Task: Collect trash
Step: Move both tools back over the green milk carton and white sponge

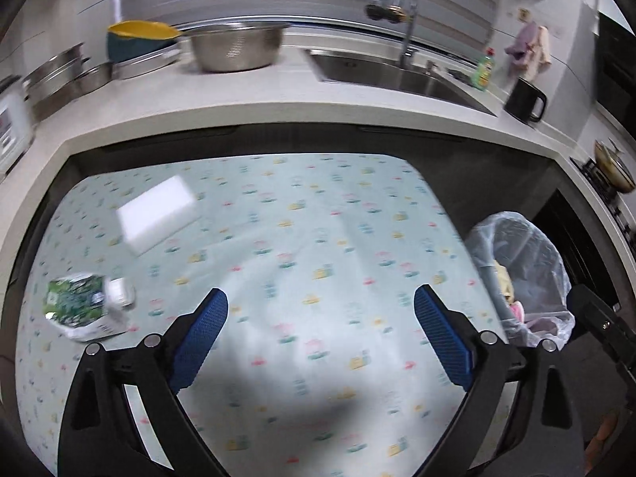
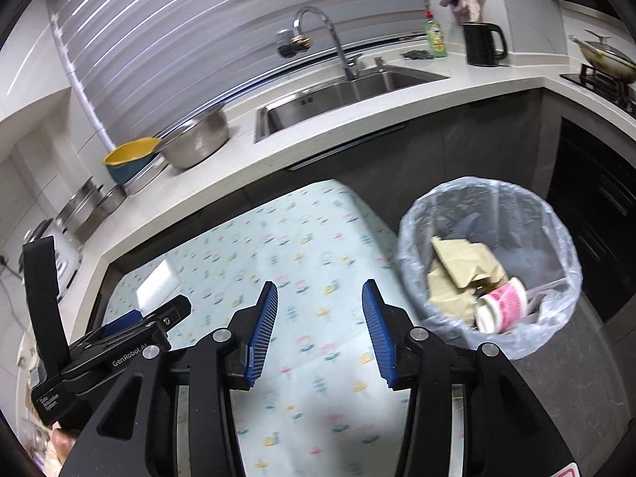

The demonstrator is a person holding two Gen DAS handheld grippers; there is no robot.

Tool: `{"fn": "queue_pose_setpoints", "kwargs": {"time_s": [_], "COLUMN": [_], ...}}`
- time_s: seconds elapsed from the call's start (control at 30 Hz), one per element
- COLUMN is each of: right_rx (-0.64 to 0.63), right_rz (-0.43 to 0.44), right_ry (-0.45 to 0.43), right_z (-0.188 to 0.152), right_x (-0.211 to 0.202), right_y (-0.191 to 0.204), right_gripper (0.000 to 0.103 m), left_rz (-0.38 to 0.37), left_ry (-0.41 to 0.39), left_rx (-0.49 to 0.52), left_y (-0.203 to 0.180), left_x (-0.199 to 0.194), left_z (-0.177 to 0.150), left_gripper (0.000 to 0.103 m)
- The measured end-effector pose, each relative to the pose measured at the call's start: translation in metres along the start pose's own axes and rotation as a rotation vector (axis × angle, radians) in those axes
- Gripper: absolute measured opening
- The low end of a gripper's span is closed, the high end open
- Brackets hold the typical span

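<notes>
A crumpled green-and-white carton (image 1: 85,308) lies on the patterned tablecloth (image 1: 302,238) at the left. A white sponge block (image 1: 157,212) lies further back; it also shows in the right wrist view (image 2: 157,284). My left gripper (image 1: 322,310) is open and empty above the cloth, right of the carton. My right gripper (image 2: 320,298) is open and empty over the table's right part. The bag-lined trash bin (image 2: 556,238) stands right of the table and holds crumpled beige paper (image 2: 461,266) and a pink-and-white cup (image 2: 503,306). The bin also shows in the left wrist view (image 1: 528,246).
A kitchen counter (image 1: 278,95) wraps behind the table with a steel bowl (image 1: 234,45), a yellow-and-blue bowl (image 1: 137,39), stacked pans (image 1: 59,75), a sink (image 2: 346,91) with a tap (image 2: 318,35), a green soap bottle (image 2: 435,35) and a black kettle (image 2: 483,43). A wok (image 2: 604,57) sits on the stove at right.
</notes>
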State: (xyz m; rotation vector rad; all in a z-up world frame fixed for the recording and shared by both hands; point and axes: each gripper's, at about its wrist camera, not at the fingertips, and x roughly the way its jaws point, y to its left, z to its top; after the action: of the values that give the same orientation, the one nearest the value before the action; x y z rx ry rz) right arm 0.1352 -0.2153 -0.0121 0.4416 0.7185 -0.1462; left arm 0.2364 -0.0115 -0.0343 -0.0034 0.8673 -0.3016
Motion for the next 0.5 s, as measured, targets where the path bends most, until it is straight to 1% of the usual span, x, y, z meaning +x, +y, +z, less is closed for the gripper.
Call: {"fn": "queue_pose_setpoints", "kwargs": {"time_s": [0.17, 0.33, 0.5], "right_rx": [-0.049, -0.111, -0.163], "right_rz": [0.053, 0.111, 0.163], "right_ry": [0.049, 0.109, 0.163], "right_z": [-0.017, -0.039, -0.058], "right_x": [0.013, 0.035, 0.055], "right_y": [0.045, 0.097, 0.143], "right_gripper": [0.043, 0.043, 0.043], "left_rz": [0.067, 0.147, 0.204], "left_ry": [-0.007, -0.002, 0.007], "left_rx": [-0.073, -0.155, -0.236], "left_y": [0.057, 0.116, 0.168], "left_x": [-0.017, -0.031, -0.04], "left_z": [-0.011, -0.024, -0.038], "left_gripper": [0.092, 0.093, 0.093]}}
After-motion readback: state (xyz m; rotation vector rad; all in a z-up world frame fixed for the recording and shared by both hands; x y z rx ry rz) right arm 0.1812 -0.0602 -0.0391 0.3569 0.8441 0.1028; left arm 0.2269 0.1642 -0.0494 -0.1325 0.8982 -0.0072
